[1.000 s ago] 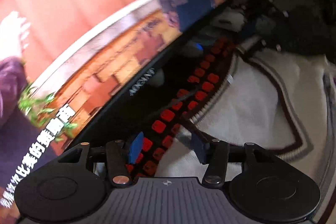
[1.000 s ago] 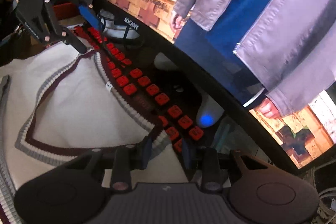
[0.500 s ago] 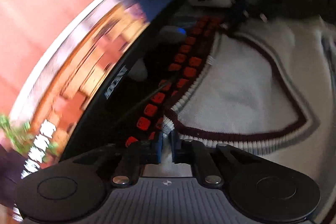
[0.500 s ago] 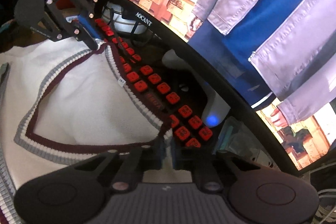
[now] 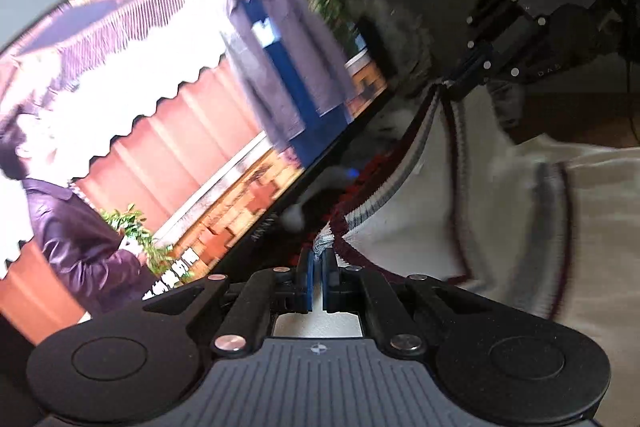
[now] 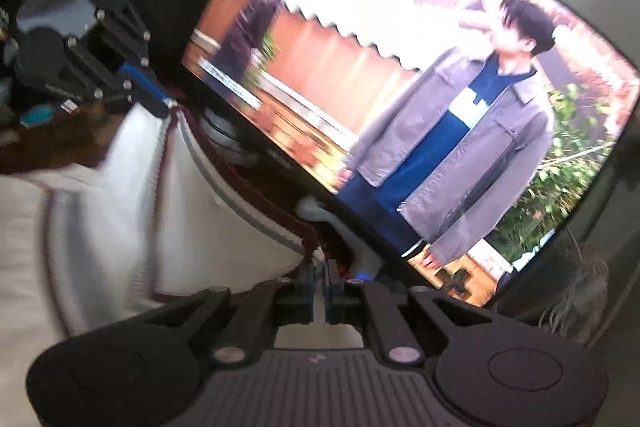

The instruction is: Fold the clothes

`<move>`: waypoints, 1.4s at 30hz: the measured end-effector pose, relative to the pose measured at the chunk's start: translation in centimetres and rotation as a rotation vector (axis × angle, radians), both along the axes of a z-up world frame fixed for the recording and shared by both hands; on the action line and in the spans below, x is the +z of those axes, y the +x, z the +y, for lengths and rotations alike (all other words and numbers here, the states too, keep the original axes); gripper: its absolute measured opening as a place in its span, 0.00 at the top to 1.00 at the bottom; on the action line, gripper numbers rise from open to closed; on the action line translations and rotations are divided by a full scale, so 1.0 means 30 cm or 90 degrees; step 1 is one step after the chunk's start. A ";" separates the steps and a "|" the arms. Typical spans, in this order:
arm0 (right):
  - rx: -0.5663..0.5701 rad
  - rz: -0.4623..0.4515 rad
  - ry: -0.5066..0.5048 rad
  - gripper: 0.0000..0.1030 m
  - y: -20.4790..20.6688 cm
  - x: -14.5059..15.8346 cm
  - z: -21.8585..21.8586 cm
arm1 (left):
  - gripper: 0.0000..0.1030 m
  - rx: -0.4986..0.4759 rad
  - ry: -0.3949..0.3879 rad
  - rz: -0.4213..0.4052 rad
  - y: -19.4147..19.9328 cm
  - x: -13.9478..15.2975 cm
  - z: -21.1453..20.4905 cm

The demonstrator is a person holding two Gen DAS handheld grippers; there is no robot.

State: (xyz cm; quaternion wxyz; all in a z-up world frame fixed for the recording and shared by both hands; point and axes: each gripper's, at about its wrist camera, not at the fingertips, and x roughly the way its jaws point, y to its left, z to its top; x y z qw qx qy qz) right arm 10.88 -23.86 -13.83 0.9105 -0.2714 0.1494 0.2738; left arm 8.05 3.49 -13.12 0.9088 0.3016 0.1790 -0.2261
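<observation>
A cream knitted vest (image 5: 500,211) with maroon and grey striped trim hangs lifted between both grippers. My left gripper (image 5: 318,261) is shut on one shoulder point of the neckline, its blue pads pinching the ribbed trim. My right gripper (image 6: 320,269) is shut on the other shoulder point of the vest (image 6: 132,195). In each wrist view the opposite gripper shows at the far end of the stretched V-neck: the right one (image 5: 460,83) and the left one (image 6: 160,103). The vest's lower part is out of view.
A large curved monitor (image 5: 168,131) playing video stands close behind the vest, also filling the right wrist view, monitor (image 6: 420,115). Below its edge lie a keyboard with red keys (image 5: 368,167) and a white mouse with a blue light (image 6: 360,267). Brown wooden desk (image 5: 572,119) lies at right.
Both grippers closed on the neckline's shoulder points, then rose, lifting the vest off the keyboard. The cameras now tilt up at the monitor and the V-neck is pulled taut between them.
</observation>
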 end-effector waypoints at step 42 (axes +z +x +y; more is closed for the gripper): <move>-0.036 0.190 0.282 0.86 -0.649 -0.404 -0.256 | 0.83 0.022 -0.154 0.179 -0.667 -0.302 0.055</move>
